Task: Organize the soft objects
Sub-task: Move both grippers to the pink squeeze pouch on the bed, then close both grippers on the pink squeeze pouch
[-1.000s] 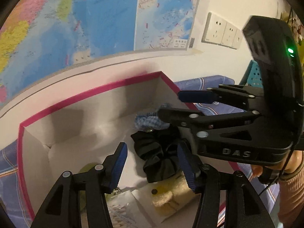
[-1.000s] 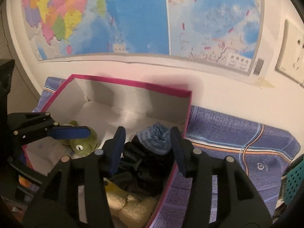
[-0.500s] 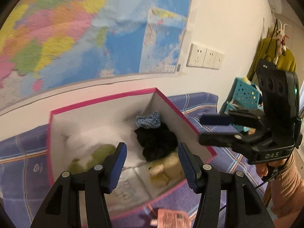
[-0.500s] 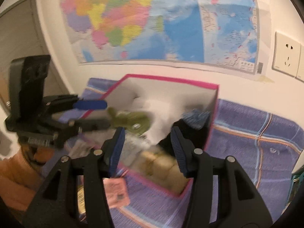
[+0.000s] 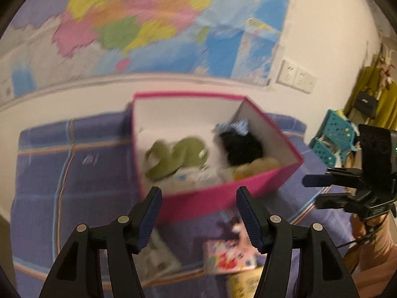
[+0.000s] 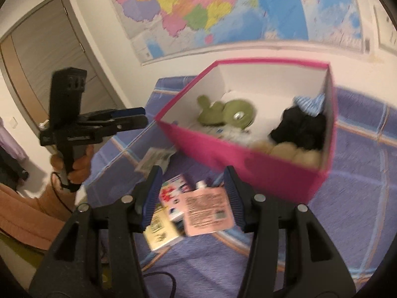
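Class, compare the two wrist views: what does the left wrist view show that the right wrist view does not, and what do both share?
Only the left wrist view: wall sockets, a teal basket, a yellow garment.
Only the right wrist view: a grey door.
Both: the pink box holding a green plush, a black soft item and a beige plush; the wall map; the purple cloth.

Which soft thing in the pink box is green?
The green plush toy, lying on the box's left side; the black scrunchie and beige plush sit at the right.
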The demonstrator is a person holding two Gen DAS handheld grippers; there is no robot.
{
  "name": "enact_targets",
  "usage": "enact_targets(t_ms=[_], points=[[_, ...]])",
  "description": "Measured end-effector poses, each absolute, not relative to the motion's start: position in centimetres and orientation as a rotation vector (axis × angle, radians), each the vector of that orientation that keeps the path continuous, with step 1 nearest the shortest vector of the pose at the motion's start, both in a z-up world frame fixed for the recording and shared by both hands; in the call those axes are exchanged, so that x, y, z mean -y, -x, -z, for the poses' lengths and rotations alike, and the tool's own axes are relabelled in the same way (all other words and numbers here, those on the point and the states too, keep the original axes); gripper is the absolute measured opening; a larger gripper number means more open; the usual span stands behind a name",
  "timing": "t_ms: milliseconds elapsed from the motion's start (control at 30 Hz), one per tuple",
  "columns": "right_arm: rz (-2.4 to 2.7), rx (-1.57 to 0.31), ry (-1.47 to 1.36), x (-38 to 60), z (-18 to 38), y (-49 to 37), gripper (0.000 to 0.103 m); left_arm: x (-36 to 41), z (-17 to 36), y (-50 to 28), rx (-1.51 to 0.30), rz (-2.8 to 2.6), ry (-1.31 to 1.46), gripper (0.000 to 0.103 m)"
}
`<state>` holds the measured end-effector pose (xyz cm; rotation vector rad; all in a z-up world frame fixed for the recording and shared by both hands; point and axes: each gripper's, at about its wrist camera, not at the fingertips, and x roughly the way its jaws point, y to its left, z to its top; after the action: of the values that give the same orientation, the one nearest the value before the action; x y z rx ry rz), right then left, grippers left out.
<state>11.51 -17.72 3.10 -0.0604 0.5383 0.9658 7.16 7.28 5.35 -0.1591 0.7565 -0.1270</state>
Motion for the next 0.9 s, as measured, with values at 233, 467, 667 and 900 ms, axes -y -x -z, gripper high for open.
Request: enact_targets(t_ms=[233,467,667,900], points=[[-0.969,-0.616,0.057,15.3,0.0,-11.5,0.053,-8.9,-1.7,-5.4,-0.837,0.104,0.244,0.063],[-0.870,-0.724,-0.017,16.1,3.3,-12.9,0.053,-5.4,0.4,-5.1,-0.893,0.230,0.218,0.063],[-0.830,-0.785,-0.094,17.7,5.3,-13.0,0.053,-1.8,1.6,-6.8,-0.930,0.343,0.149,0.063],[-0.873,-0.836,-0.200,18.1,7.0,-13.5,0.053,1.1,2.6,-8.8,-0.987,0.426,0.068,0.056]])
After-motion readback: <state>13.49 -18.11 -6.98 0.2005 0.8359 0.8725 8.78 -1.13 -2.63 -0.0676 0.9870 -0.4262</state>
